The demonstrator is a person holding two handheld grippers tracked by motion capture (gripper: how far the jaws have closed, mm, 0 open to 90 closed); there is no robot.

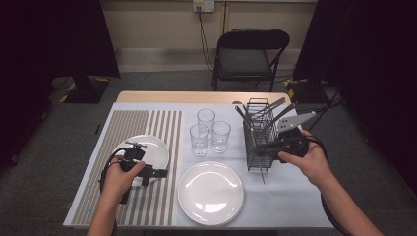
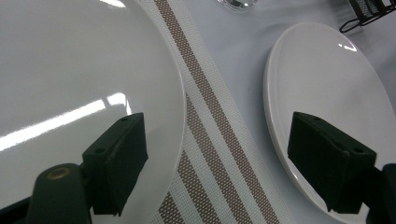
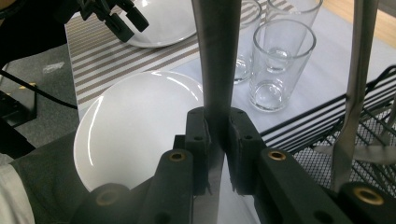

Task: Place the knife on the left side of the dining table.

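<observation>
- Dark curtains and a folding chair (image 1: 251, 51) stand behind the tabletop (image 1: 295, 206), which carries a white cloth and a striped placemat (image 1: 162, 132).
- Right gripper (image 3: 217, 135): its fingers (image 3: 198, 135) are closed on a flat metal utensil handle (image 3: 217, 56) – a knife, by the plain blade-like strip, though I cannot be sure. The pads press it from both sides.
- That utensil runs straight up from between the fingers in the right gripper view, its long axis along the line of the fingers; the lower end passes down between them and is hidden.
- Just beside these fingers, on the side away from the plates, sits the wire cutlery basket (image 1: 260, 142) with more utensils leaning in it; another handle (image 3: 359, 70) rises close by.
- Ahead of the fingers and below them lies the near plate (image 3: 135, 121), bare; three glasses (image 1: 209, 130) stand beyond it.
- Left gripper (image 1: 147, 172): its fingers (image 2: 116, 158) stand wide apart, holding nothing. One hangs over the far plate (image 2: 70, 70) on the placemat, the other over the rim of the near plate (image 2: 327, 84).
- Judgement: the held utensil looks bound for a place beside the near plate – so what matters is that the plate lies to the plate-side of the right fingers, nearer the right hand (image 1: 307, 162) than the left, and the handle must be laid down lengthwise from upright.
</observation>
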